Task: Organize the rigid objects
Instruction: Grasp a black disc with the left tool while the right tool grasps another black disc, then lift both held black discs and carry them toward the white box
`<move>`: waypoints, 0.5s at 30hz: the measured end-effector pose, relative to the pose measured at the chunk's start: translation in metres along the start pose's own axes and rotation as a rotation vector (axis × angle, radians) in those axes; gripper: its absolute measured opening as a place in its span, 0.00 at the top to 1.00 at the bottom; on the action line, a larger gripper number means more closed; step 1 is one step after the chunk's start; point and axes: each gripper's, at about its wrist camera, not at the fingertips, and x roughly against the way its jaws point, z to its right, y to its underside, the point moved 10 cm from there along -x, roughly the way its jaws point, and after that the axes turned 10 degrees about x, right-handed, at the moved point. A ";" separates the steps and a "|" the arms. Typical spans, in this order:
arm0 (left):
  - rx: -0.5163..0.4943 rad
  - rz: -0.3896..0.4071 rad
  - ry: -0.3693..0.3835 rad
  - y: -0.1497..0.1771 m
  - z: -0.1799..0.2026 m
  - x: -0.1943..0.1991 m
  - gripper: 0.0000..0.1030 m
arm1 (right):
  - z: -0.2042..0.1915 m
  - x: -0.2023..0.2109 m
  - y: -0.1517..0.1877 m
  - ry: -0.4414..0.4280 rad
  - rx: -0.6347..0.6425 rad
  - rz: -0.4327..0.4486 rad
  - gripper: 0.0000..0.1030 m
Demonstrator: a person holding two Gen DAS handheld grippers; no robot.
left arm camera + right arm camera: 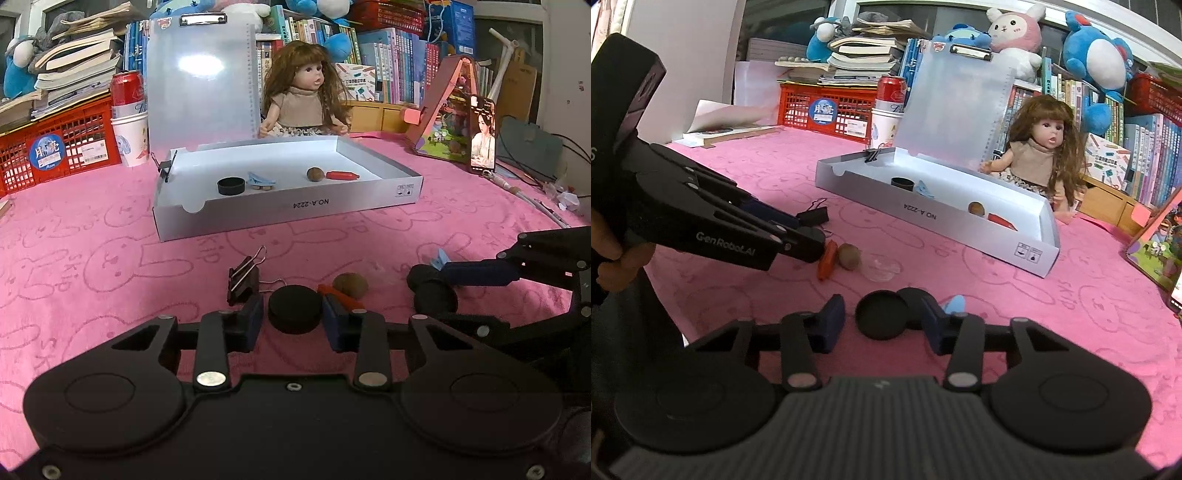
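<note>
**Now: both claws at the caps, box waiting**

Left wrist view: the left gripper (293, 317) stands narrow around a black cap (294, 306) on the pink cloth (110, 258). I cannot tell whether its pads press the cap. A binder clip (243, 280) and a nut (351, 284) lie just beside it. This looks like the pick-up step. The next move calls for a firm pinch and a lift to the white box (288, 210) ahead.

Right wrist view: the right gripper (882, 326) is partly closed about a black lid (882, 317), but a gap shows on one side, so nothing is gripped. A doll (1045, 155), books (1152, 147) and plush toys (1097, 55) crowd the back.
</note>
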 end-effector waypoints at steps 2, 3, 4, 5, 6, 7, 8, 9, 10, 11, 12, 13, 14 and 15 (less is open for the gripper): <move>0.005 0.001 0.001 -0.001 -0.001 -0.001 0.67 | 0.002 0.000 0.000 0.000 -0.012 -0.001 0.58; 0.006 0.001 0.001 -0.002 -0.001 -0.002 0.67 | 0.003 0.000 0.000 0.000 -0.018 -0.003 0.60; 0.007 0.001 0.001 -0.002 -0.001 -0.002 0.67 | 0.004 0.000 0.000 0.001 -0.018 -0.002 0.62; 0.006 0.001 0.000 -0.002 -0.001 -0.002 0.67 | 0.004 0.001 0.000 0.002 -0.019 -0.001 0.64; 0.006 0.002 -0.001 -0.002 -0.001 -0.002 0.67 | 0.004 0.001 0.000 0.001 -0.021 -0.003 0.64; 0.005 0.002 0.000 -0.002 -0.001 -0.002 0.67 | 0.004 0.001 0.000 -0.002 -0.024 -0.003 0.64; 0.005 0.003 0.000 -0.002 -0.001 -0.002 0.67 | 0.004 0.001 0.000 -0.004 -0.027 -0.003 0.64; 0.005 0.002 0.000 -0.002 -0.001 -0.002 0.67 | 0.004 0.002 0.000 -0.005 -0.030 -0.003 0.64; 0.004 0.002 0.000 -0.002 -0.001 -0.002 0.67 | 0.005 0.002 0.000 -0.005 -0.033 -0.002 0.64; 0.005 0.002 0.000 -0.002 0.000 -0.002 0.67 | 0.005 0.002 0.001 -0.005 -0.038 -0.002 0.64; 0.005 0.003 -0.001 -0.002 0.000 -0.001 0.67 | 0.006 0.003 0.001 -0.005 -0.045 -0.002 0.63; 0.006 0.004 -0.002 -0.002 -0.001 -0.002 0.67 | 0.006 0.004 0.001 -0.007 -0.050 -0.001 0.63; 0.006 0.005 -0.003 -0.003 -0.002 -0.002 0.67 | 0.007 0.005 0.002 -0.008 -0.054 -0.001 0.63; 0.006 0.006 -0.005 -0.004 -0.002 -0.003 0.67 | 0.007 0.006 0.002 -0.008 -0.055 -0.001 0.63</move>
